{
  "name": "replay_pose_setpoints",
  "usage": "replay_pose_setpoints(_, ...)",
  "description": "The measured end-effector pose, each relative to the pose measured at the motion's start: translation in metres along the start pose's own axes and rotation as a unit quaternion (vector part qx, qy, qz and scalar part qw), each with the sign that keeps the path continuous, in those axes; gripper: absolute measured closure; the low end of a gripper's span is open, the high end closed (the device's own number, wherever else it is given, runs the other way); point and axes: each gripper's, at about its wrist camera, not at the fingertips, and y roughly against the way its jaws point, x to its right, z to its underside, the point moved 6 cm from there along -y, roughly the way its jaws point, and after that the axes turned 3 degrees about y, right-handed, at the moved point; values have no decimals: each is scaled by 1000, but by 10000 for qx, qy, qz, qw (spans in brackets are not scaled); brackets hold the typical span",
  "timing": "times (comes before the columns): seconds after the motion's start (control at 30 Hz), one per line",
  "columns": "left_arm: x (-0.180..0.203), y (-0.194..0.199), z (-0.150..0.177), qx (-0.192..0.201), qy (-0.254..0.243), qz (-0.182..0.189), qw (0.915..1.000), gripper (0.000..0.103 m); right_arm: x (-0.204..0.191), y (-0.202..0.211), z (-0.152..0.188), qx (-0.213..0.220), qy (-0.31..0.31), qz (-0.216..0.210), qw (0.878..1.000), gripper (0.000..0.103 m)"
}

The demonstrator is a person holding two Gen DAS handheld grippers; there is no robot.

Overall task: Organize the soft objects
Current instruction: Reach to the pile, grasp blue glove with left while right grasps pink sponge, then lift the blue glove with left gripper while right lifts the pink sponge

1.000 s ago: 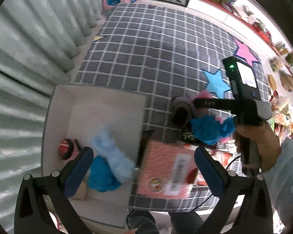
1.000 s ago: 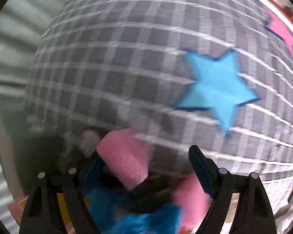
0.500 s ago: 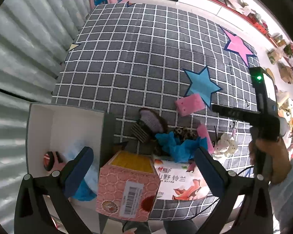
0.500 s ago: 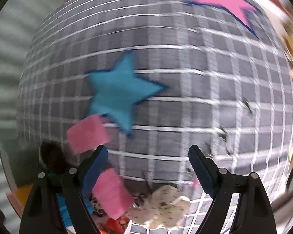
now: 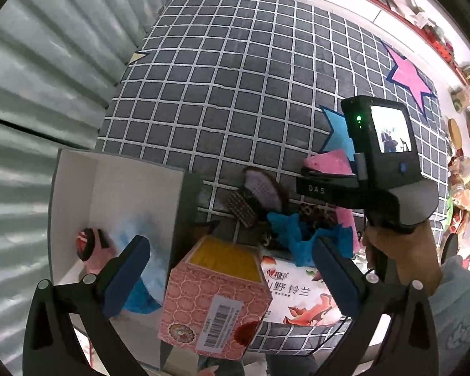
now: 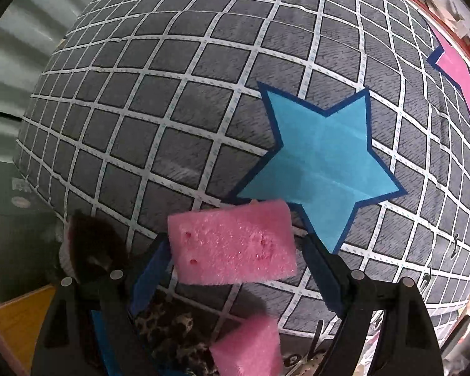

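White box point(image 5: 78, 181): holds blue fluff, the sorting bin.
Left gripper point(image 5: 228, 269): wide open, empty, beside the box.
Pink sponge point(image 6: 232, 244): right of the box, target.
Right gripper point(image 6: 235, 269): open, straddling sponge, seemingly unclamped.

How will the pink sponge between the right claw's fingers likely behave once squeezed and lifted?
The pink sponge has an open, pitted foam surface, so it probably compresses and springs back. It looks light for its bulk, likely easy to lift. It lies flat on the checked cloth, so rolling seems unlikely. The right claw stands open around it, so an off-centre pinch might twist it.
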Motion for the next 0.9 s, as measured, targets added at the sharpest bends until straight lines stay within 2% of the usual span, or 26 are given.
replay_pose_setpoints(0.03, 3, -1, -1, -19, -29, -13, 10000, 0, 4, -4, -5, 4, -1, 10, 10000, 27)
replay_pose_setpoints(0.07, 7, -3, -3, -47, -59, -18, 10000, 0, 3, -3, -2, 40, 12, 108, 9999, 31)
replay_pose_setpoints(0.17, 22, -13, -10, -237, -46, 34, 9997, 0, 28, 9, -25, 34, -118, -62, 9999, 31)
replay_pose_setpoints(0.27, 41, -31, -22, -532, 63, 127, 9985, 0, 60, 23, -25, 109, -511, -334, 9981, 31)
replay_pose_setpoints(0.33, 54, -48, -26, -983, 153, 247, 9947, 0, 80, 36, -19, 191, -767, -493, 9957, 31)
replay_pose_setpoints(0.4, 63, -59, -23, -1287, 182, 309, 9910, 0, 97, 50, -9, 239, -1015, -655, 9924, 31)
replay_pose_setpoints(0.5, 83, -65, -12, -1537, -96, 226, 9878, 0, 119, 72, 14, 332, -1229, -778, 9888, 31)
replay_pose_setpoints(0.6, 98, -74, 1, -1862, -168, 217, 9821, 0, 133, 92, 38, 337, -1440, -957, 9844, 31)
replay_pose_setpoints(0.77, 109, -100, 17, -2012, -248, -120, 9792, 0, 145, 103, 64, 290, -1656, -1173, 9788, 31)
replay_pose_setpoints(0.83, 114, -110, 27, -2108, -357, -265, 9765, 7, 141, 104, 71, 287, -1690, -1224, 9776, 31)
replay_pose_setpoints(0.9, 120, -115, 35, -2183, -384, -226, 9749, 23, 138, 103, 76, 286, -1738, -1263, 9762, 31)
